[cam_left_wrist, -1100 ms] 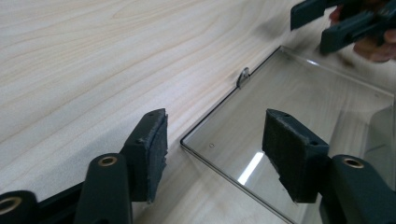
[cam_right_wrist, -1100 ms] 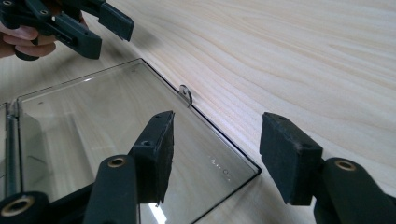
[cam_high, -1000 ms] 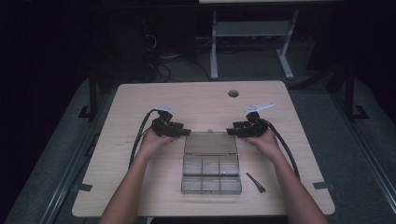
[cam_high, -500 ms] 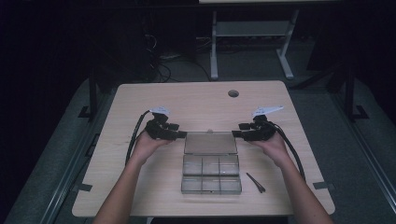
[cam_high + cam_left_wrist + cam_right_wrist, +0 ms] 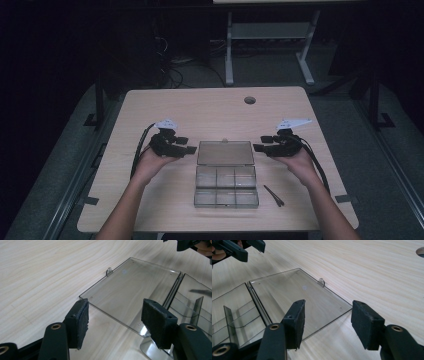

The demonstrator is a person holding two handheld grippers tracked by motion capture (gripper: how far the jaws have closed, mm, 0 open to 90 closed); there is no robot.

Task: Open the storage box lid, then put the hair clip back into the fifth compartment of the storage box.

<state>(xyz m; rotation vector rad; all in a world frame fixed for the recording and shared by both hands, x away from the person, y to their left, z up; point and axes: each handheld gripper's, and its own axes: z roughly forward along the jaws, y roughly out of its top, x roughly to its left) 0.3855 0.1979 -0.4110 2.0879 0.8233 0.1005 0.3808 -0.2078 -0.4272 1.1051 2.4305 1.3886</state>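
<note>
**A:** Where does your clear box (image 5: 226,186) sit?

**B:** It lies near the middle of the counter (image 5: 210,107), closer to the near edge than the far one. It is open: your lid (image 5: 225,153) is folded back flat on the wood toward the far edge, hinged to the tray part, which is split into six compartments. In the left gripper view the lid's small tab (image 5: 109,271) juts from its far edge, and you see the same tab (image 5: 321,282) in the right gripper view.

**A:** And my left gripper (image 5: 186,149)?

**B:** You hold it just beside the lid's left edge, pointing inward at it. Its fingers (image 5: 79,320) are released, spread apart with nothing pinched; in its own view the lid's near corner lies between and beyond them, untouched.

**A:** The right gripper (image 5: 259,147)?

**B:** It mirrors the left one, just beside the lid's right edge and aimed inward. Its fingers (image 5: 295,321) are also released, parted around bare air, with the lid's corner below and between them and no contact that can be made out.

**A:** Anything else around?

**B:** A thin dark tool (image 5: 273,195) lies just right of the tray, toward the counter's near right corner. A round hole (image 5: 249,100) sits close to the far edge, right of centre.
</note>
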